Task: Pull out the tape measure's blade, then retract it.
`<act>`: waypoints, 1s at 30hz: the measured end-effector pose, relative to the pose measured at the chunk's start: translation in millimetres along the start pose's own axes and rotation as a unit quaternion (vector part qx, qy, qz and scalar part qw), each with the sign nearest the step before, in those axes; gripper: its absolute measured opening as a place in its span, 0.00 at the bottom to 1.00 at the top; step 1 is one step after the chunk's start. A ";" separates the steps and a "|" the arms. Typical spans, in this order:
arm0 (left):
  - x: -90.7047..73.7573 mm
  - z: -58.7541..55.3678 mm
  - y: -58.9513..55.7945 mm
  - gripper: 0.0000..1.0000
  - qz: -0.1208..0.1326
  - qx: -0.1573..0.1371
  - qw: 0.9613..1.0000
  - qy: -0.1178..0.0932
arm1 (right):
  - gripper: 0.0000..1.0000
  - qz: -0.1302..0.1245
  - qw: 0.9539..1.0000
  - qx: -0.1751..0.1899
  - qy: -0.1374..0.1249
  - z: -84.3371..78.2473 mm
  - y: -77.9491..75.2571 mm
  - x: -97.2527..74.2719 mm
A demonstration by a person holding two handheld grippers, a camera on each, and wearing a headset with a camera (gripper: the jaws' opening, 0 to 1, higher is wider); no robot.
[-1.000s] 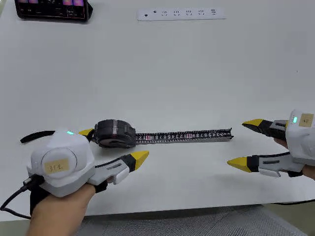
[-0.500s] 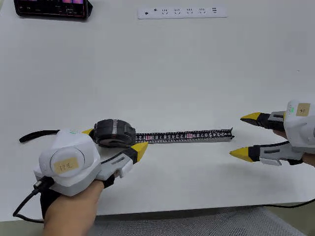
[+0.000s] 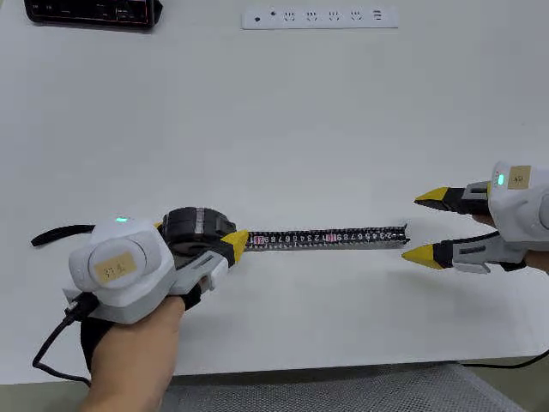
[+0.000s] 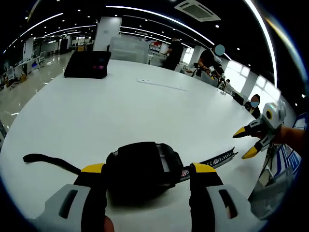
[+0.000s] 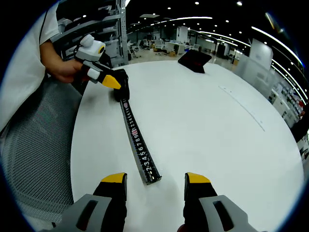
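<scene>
Now L gripper (image 3: 196, 234) clamps tape measure (image 4: 141, 163) — R gripper (image 3: 425, 225) spread.

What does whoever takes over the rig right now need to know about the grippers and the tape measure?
Left gripper: jaws closed around the tape measure case, which sits on the table.
Right gripper: open, holding nothing, just short of the blade tip.
Blade: extended, lying flat on the table and pointing at the right gripper.
Done: blade pulled out.
Left: retract the blade into the case.
</scene>
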State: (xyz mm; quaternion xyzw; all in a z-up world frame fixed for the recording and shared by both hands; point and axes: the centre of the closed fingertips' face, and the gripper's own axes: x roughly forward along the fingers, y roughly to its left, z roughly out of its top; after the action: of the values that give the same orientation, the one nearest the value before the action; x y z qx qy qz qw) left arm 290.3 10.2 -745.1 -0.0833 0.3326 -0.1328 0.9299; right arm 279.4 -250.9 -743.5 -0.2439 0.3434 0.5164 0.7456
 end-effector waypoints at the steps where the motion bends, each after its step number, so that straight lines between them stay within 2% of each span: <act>1: 0.5 -0.1 0.4 0.65 0.001 -0.001 1.000 0.000 | 0.44 0.002 1.000 -0.001 0.002 -0.3 -0.5 0.7; 5: 2.2 -1.4 4.4 0.61 0.009 -0.004 1.000 0.002 | 0.43 0.009 1.000 -0.009 0.008 -1.6 -1.5 3.0; 15: 5.3 -3.1 4.9 0.62 0.013 -0.005 1.000 0.006 | 0.41 0.028 0.999 -0.023 0.023 -6.2 -1.2 8.2; 30: 5.8 -3.5 4.4 0.62 0.012 -0.002 1.000 0.010 | 0.29 0.073 0.994 -0.056 0.060 -15.7 3.5 17.7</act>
State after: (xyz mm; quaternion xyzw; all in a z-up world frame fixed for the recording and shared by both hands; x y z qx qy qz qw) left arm 293.3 12.4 -752.3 -0.0795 0.3429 -0.1222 0.9280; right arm 276.1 -250.3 -767.1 -0.2900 0.3753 0.5726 0.6687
